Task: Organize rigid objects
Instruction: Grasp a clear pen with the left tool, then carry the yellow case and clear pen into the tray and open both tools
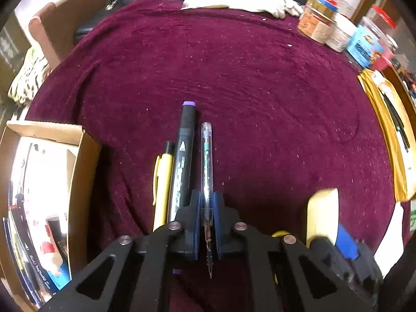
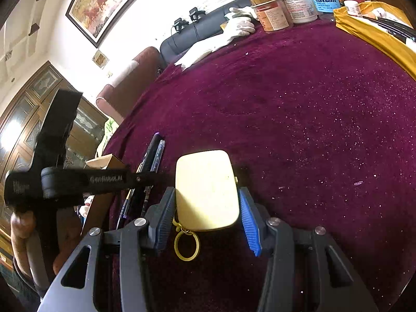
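Observation:
My left gripper (image 1: 207,204) points steeply down at the maroon cloth and is shut on a clear pen (image 1: 206,156), whose tip shows behind the jaws. A black marker with a purple cap (image 1: 186,145) and a yellow pen (image 1: 163,182) lie just left of it, side by side. In the right wrist view my right gripper (image 2: 206,193) holds a pale yellow case (image 2: 206,189) between its blue pads (image 2: 249,223), which press on both its sides. A yellow key ring (image 2: 186,247) hangs from the case's near end.
An open cardboard box (image 1: 83,182) with pens and packets stands at the left. Jars and tubs (image 1: 335,28) line the far right edge, white gloves (image 1: 262,2) lie at the back, and a yellow envelope (image 1: 384,135) lies at the right. A person's hand (image 2: 23,231) grips the left tool.

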A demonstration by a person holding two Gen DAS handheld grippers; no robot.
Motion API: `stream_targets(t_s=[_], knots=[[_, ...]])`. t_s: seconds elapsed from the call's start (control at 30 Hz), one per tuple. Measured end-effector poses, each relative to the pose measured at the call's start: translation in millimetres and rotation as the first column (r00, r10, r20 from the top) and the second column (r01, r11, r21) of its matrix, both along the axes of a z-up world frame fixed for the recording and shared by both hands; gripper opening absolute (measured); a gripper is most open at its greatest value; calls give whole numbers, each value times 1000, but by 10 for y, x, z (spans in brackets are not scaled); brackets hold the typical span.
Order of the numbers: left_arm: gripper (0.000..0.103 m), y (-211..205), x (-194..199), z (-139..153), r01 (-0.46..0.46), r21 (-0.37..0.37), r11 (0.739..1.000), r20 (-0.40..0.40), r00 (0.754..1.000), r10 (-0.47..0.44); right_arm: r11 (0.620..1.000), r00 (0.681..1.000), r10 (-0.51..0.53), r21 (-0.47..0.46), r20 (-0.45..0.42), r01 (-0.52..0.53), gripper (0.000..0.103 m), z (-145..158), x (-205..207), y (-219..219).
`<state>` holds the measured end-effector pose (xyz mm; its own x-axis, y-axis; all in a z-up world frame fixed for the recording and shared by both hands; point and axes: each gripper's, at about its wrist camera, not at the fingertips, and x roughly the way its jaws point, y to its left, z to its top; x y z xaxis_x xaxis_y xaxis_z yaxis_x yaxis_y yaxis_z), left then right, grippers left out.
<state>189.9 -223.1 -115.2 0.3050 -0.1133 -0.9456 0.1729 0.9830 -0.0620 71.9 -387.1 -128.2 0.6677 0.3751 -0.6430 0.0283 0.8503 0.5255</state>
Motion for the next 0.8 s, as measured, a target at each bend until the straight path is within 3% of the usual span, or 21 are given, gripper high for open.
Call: stream_targets(t_s=[0.07, 0.2, 0.37, 0.57, 0.67, 0.77, 0.8], knots=[[8, 84, -187, 20, 12, -20, 1000, -12, 1000, -12, 1000, 1000, 1, 0, 1, -1, 48, 0, 0, 2], [8, 324, -611, 133, 11, -144, 990, -38, 999, -17, 1000, 1000, 7, -5, 1, -7, 48, 2, 7, 15], [7, 792, -1185, 531, 7, -266, 964, 61, 998, 9, 1000, 1000, 14, -6, 2, -14, 50, 1, 15, 29], [7, 1345, -1443, 789, -12, -383, 924, 109, 992, 58, 999, 1000, 28, -22, 0, -28, 57, 16, 23, 89], [7, 1667, -1559, 900, -30, -445, 895, 121, 988, 94, 991, 999, 42, -127, -20, -44, 59, 59, 72, 230], [7, 1933, -1648, 960, -51, -466, 884, 125, 985, 122, 949, 998, 42, -311, -56, -57, 59, 92, 134, 494], [7, 2006, -1646, 961, -56, -473, 879, 120, 985, 128, 927, 997, 35, -371, -67, -58, 53, 91, 153, 578]])
